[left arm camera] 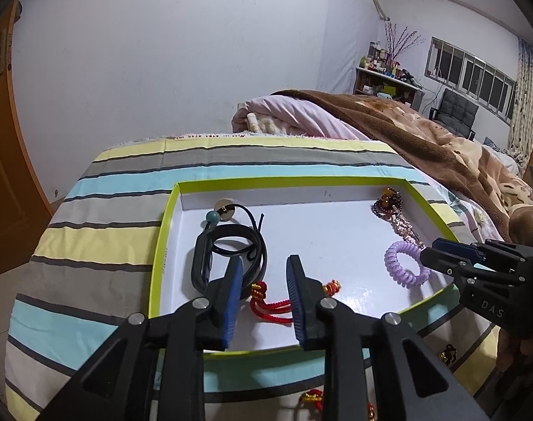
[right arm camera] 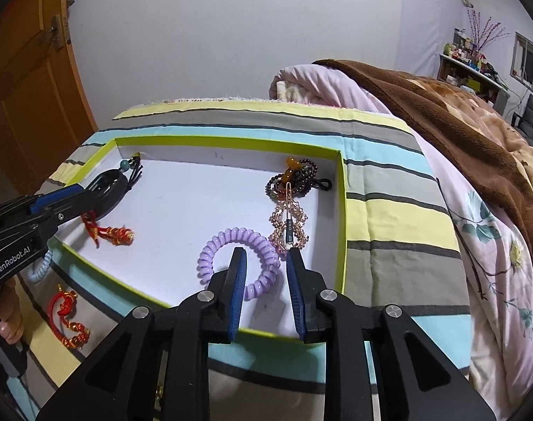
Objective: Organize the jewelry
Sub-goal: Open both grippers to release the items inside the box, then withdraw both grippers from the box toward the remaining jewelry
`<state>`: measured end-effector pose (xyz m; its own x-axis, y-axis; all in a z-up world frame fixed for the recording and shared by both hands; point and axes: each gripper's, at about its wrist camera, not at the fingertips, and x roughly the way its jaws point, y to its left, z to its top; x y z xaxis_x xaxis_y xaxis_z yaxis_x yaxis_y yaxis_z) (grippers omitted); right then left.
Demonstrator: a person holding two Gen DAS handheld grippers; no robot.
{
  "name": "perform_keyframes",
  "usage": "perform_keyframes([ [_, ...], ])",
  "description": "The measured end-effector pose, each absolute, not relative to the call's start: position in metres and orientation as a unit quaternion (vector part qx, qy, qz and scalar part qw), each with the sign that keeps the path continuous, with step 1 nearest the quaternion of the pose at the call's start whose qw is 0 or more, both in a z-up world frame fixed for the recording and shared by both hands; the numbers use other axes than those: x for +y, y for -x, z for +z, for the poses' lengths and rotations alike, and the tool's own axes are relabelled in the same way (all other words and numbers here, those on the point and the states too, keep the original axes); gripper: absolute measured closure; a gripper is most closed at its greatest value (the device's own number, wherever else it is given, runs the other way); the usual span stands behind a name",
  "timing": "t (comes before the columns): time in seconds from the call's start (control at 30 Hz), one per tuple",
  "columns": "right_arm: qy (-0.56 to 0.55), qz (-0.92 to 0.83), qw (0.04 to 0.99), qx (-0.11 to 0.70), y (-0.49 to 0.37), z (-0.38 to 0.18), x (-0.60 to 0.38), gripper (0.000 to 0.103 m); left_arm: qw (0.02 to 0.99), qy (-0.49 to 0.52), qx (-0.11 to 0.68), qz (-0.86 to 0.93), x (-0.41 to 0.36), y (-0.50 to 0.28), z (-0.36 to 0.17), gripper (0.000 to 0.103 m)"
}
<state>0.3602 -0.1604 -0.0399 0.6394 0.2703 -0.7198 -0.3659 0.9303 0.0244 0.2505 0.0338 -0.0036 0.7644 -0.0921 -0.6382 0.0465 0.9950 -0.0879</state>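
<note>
Lime-green rims a shallow white tray (left arm camera: 162, 245) lying on the striped bedspread (left arm camera: 101, 242), and both of my grippers hang over its near edge.

My left gripper (left arm camera: 264, 273) has its 2 blue pads apart with nothing clamped. A red knotted cord (left arm camera: 266, 303) lies on the tray floor right between and under the fingers; I cannot tell whether a pad brushes it. Just beyond the left finger sits a black smart band (left arm camera: 203, 263) coiled with a black cord, and past that a teal bead (left arm camera: 212, 216) and a round metal piece (left arm camera: 224, 207) near the far wall.

My right gripper (right arm camera: 264, 263) is also apart, gripping nothing. A lilac spiral hair tie (right arm camera: 236, 263) lies flat under it, its left finger over the middle of the ring, the ring's right side between the 2 pads. Just ahead of the right fingertip lies a rose-gold chain piece (right arm camera: 289, 222), and beyond it a dark bead bracelet (right arm camera: 294, 175) with amber beads in the far right corner.

Off the tray, to the left of my right gripper, a second red and gold knot (right arm camera: 68, 315) rests on the bedspread.
</note>
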Motion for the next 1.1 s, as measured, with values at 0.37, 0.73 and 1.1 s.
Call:
perform_keyframes([
  [0.37,0.049,0.180,0.912,0.366,-0.319,-0.015,-0.172,0.079,0.948,0.033,0.314,-0.032,0.035,-0.209,0.022,0.076],
  [0.73,0.047,0.190,0.920,0.339,-0.250,0.006,-0.183,0.079,0.955,0.033,0.292,-0.033,0.028,-0.149,0.041,0.076],
  [1.1,0.044,0.200,0.928,0.312,-0.181,0.014,-0.193,0.079,0.959,0.040,0.279,-0.023,0.027,-0.083,0.043,0.076],
])
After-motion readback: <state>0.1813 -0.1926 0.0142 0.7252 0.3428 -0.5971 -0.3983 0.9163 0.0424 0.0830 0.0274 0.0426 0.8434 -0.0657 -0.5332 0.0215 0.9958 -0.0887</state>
